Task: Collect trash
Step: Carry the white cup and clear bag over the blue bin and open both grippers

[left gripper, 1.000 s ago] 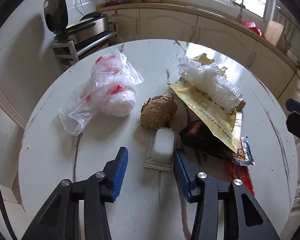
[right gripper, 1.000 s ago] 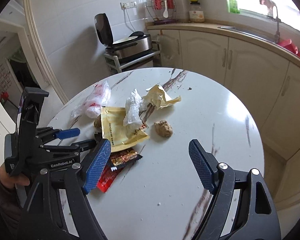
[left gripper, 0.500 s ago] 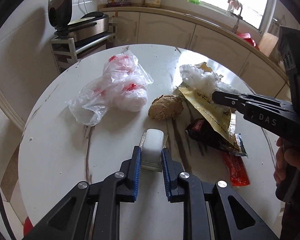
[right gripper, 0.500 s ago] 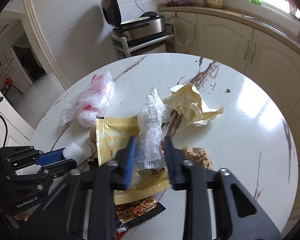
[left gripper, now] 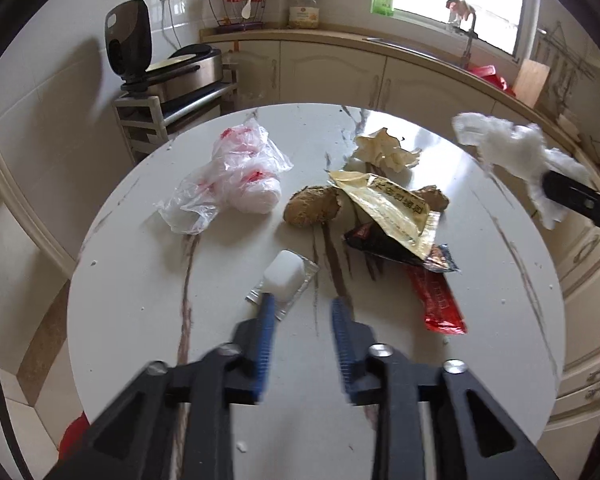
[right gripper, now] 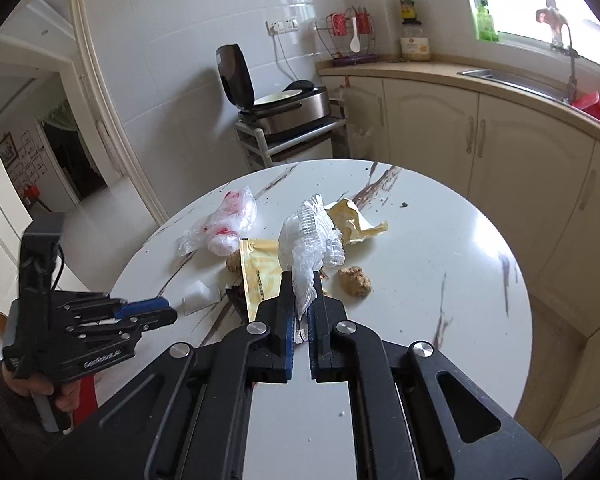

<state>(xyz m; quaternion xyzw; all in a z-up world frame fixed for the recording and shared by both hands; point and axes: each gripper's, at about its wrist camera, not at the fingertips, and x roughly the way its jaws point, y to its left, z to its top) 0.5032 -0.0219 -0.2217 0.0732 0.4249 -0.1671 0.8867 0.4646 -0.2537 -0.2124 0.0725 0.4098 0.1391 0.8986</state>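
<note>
Trash lies on a round white marble table (left gripper: 140, 280). My right gripper (right gripper: 302, 284) is shut on a clear crinkled plastic wrapper (right gripper: 308, 240) and holds it above the table; the wrapper also shows at the right of the left wrist view (left gripper: 512, 152). My left gripper (left gripper: 302, 308) is open, and its left finger touches a small white cup on a foil lid (left gripper: 282, 276). A yellow packet (left gripper: 388, 208), a dark wrapper (left gripper: 380, 244), a red sachet (left gripper: 440, 300), a brown lump (left gripper: 310, 210), crumpled yellow paper (left gripper: 384, 152) and a clear bag with red print (left gripper: 236, 176) lie beyond.
A second brown lump (right gripper: 354, 280) lies right of the yellow packet. A rack with an open cooker (left gripper: 172, 76) stands behind the table at the left. Cabinets and a counter (left gripper: 340, 68) curve along the back and right. Floor shows left of the table.
My right gripper has lifted the clear wrapper off the pile. My left gripper, shut around the white cup half a second ago, has opened, and the cup now sits turned by its left finger.
</note>
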